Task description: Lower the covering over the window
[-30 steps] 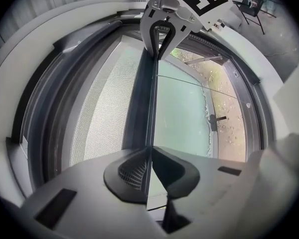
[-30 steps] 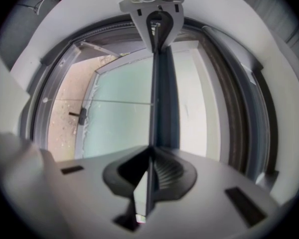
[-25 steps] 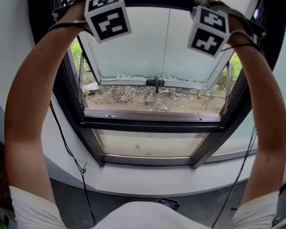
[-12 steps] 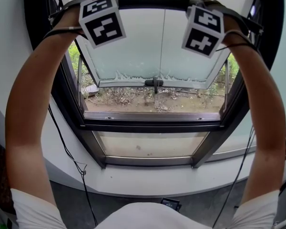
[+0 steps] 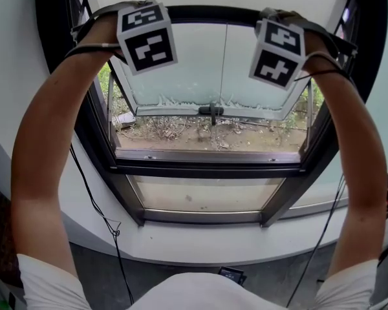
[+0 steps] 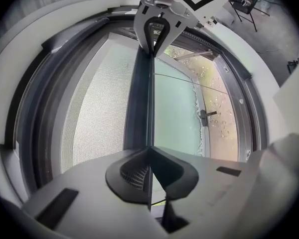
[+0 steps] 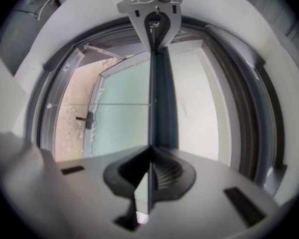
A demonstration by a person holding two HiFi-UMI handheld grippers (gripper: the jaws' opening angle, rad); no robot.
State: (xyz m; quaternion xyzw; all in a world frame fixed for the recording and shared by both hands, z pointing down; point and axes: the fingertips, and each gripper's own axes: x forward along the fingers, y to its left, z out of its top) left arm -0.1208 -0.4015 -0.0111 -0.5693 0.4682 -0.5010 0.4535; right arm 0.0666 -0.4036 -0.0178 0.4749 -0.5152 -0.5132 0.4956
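Note:
The covering is a pale roller screen with a dark bottom bar, high at the window's top. In the head view both raised arms reach up to that bar, with the marker cubes in front of the jaws. My left gripper is shut on the bar's thin edge, which runs on to the right gripper. My right gripper is shut on the same bar, with the pale screen beside it. The left gripper shows at the bar's far end.
Behind the bar, a frosted window sash tilts outward, with a dark handle at its lower edge. Bare ground with plants lies outside. A fixed lower pane sits in the dark frame. A black cable hangs down the white wall.
Both marker cubes and the dark bar stand a little lower against the window than a second ago. The grip on the bar looks the same.

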